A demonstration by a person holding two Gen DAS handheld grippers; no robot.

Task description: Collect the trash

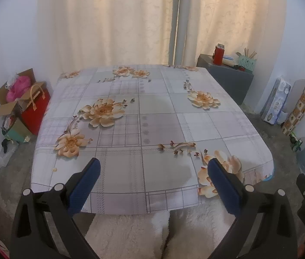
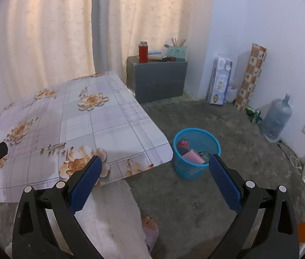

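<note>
Nearest me, my left gripper (image 1: 153, 180) is spread wide and empty, held low over the near edge of the tabletop (image 1: 158, 116). My right gripper (image 2: 154, 173) is likewise agape with nothing in it, pointed past the corner toward the floor. Beyond it the bin (image 2: 196, 152) stands on the floor just off that corner, trash (image 2: 192, 154) already inside. I see no litter on the cloth, so I judge collection about finished.
</note>
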